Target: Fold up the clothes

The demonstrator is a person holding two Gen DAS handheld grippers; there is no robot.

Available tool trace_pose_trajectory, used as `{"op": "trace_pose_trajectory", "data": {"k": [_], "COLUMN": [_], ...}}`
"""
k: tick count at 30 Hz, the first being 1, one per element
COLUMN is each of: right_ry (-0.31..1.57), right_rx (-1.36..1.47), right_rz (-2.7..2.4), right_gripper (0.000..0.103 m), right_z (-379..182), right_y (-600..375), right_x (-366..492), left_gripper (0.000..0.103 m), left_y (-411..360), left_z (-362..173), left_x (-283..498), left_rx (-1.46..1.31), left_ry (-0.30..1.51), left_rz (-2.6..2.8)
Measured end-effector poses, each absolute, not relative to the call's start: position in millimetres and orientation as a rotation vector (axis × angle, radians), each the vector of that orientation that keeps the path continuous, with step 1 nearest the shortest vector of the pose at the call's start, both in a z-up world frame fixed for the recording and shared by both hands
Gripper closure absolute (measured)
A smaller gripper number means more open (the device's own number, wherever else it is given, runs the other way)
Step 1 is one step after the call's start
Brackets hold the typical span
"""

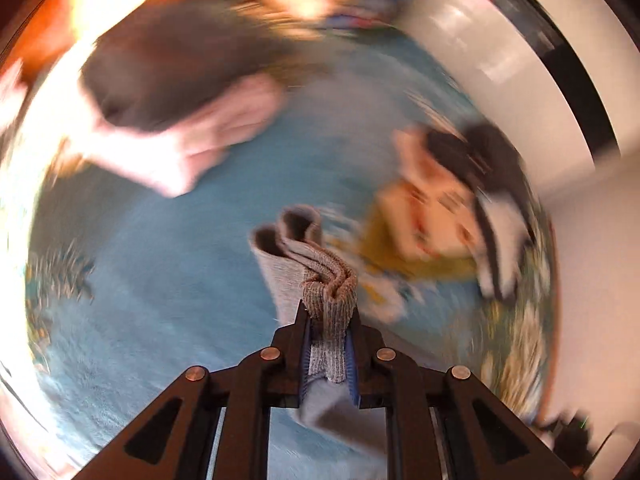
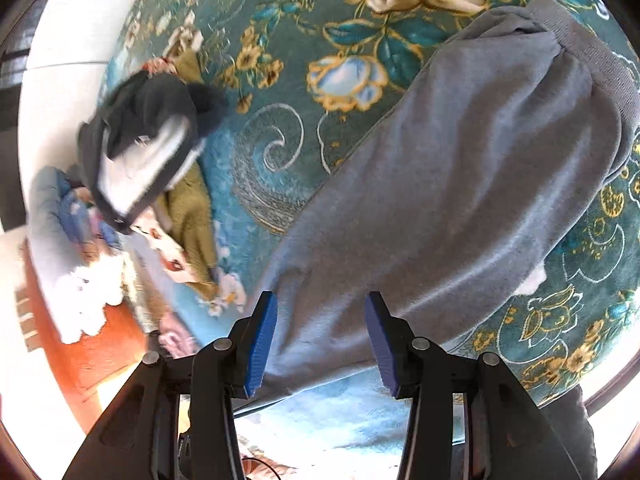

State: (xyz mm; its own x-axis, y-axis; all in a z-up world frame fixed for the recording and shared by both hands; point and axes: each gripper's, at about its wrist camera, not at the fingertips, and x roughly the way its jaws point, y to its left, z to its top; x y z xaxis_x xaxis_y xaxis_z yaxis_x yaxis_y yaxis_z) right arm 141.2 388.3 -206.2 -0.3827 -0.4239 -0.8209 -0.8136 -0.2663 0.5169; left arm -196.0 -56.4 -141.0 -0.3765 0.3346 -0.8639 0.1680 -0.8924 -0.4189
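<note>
I am gripping a bunched ribbed edge of the grey garment in my left tongs, my right tongs gaping above its lower part on the floral carpet, where the thick bunch may be slipping free.

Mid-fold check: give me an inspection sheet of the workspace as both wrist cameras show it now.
Surface: teal floral carpet, partly covered.
Job's things: grey sweatpants spread flat; ribbed cuff bunched in the left fingers.
Clutter: dark and white garment over olive floral cloth; pink and dark folded pile, blurred.
Grippers: left gripper shut on the cuff; right gripper open above the sweatpants.
Cables: thin cable at the bottom edge.
Surroundings: white wall, orange floor.
</note>
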Motion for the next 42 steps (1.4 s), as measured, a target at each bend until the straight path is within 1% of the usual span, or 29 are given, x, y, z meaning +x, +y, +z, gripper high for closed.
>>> {"op": "trace_pose_trajectory", "data": {"k": [3,6,8,11,14,15,16,17,19,20,21,23,25,27,28,29,30,34,36,38,40,41,42], "right_ry": [1.681,1.697,1.701,1.722,1.726,1.721,1.719,1.718,1.716,1.715,1.711,1.7,1.696,1.696,1.708,1.722,1.731,1.741,1.747,1.747,1.7,1.661,1.61], "right_rx": [-1.467,-1.399,-1.347,-1.279,-1.225,-1.217,-1.217,-1.22,-1.225,-1.229,-1.229,-1.226,-1.206,-1.183,-1.154,-1.122,-1.099,-1.075,-1.055,-1.037,-1.039,-1.045,-1.054], "right_rz": [1.718,1.71,1.689,1.658,1.625,1.616,1.613,1.611,1.607,1.615,1.634,1.674,1.725,1.752,1.758,1.763,1.766,1.735,1.704,1.675,1.661,1.671,1.695], "right_gripper": [0.056,0.056,0.056,0.056,0.056,0.053,0.046,0.045,0.045,0.045,0.045,0.045,0.044,0.044,0.044,0.044,0.044,0.04,0.04,0.045,0.066,0.071,0.077], "right_z": [-195.9,-192.6,-194.7,-204.4,-221.5,-227.8,-235.3,-243.2,-259.0,-265.5,-271.2,-281.4,-290.6,-297.5,-300.5,-303.5,-306.4,-316.2,-315.8,-313.8,-304.9,-297.3,-286.8], "right_y": [416.9,453.5,477.3,505.9,527.4,532.3,534.9,536.7,540.4,541.2,541.3,540.7,540.6,543.9,546.2,548.7,550.8,556.2,556.3,556.0,553.5,551.8,548.8], "right_x": [162.9,194.2,220.0,260.4,297.5,307.9,315.0,321.3,333.8,336.2,336.0,332.4,323.1,317.1,314.2,311.6,308.7,298.8,296.8,296.2,293.1,289.2,284.1], "left_gripper": [0.086,0.085,0.085,0.085,0.085,0.084,0.082,0.079,0.068,0.055,0.051,0.048,0.047,0.046,0.044,0.038,0.037,0.037,0.037,0.037,0.037,0.037,0.037], "left_y": [22.6,114.9,171.2,228.9,261.8,272.5,282.8,291.0,295.2,298.0,302.7,310.2,312.0,305.3,297.5,289.3,279.6,218.2,182.4,144.3,120.0,113.8,111.2], "left_z": [-108.4,-112.2,-129.8,-176.6,-218.2,-230.8,-243.5,-254.7,-268.2,-274.8,-279.6,-280.3,-278.4,-269.9,-263.4,-257.7,-254.5,-245.3,-235.1,-225.1,-218.5,-217.8,-217.5], "left_x": [-195.5,-184.1,-168.5,-113.5,-70.3,-58.4,-49.4,-41.0,-27.5,-20.4,-12.3,-1.3,1.0,0.1,1.4,3.7,9.1,23.5,22.5,23.6,20.4,16.3,10.6], "left_rx": [-1.641,-1.66,-1.696,-1.763,-1.814,-1.824,-1.833,-1.841,-1.858,-1.862,-1.85,-1.793,-1.788,-1.811,-1.809,-1.807,-1.806,-1.851,-1.892,-1.932,-1.956,-1.963,-1.958], "left_ry": [-0.399,-0.134,0.001,0.18,0.343,0.401,0.471,0.532,0.609,0.649,0.703,0.811,0.832,0.774,0.749,0.733,0.748,0.811,0.73,0.627,0.493,0.408,0.331], "left_rz": [2.379,2.273,2.21,2.144,2.103,2.089,2.058,2.025,1.948,1.906,1.865,1.851,1.848,1.85,1.859,1.869,1.882,1.96,2.037,2.135,2.197,2.211,2.216]}}
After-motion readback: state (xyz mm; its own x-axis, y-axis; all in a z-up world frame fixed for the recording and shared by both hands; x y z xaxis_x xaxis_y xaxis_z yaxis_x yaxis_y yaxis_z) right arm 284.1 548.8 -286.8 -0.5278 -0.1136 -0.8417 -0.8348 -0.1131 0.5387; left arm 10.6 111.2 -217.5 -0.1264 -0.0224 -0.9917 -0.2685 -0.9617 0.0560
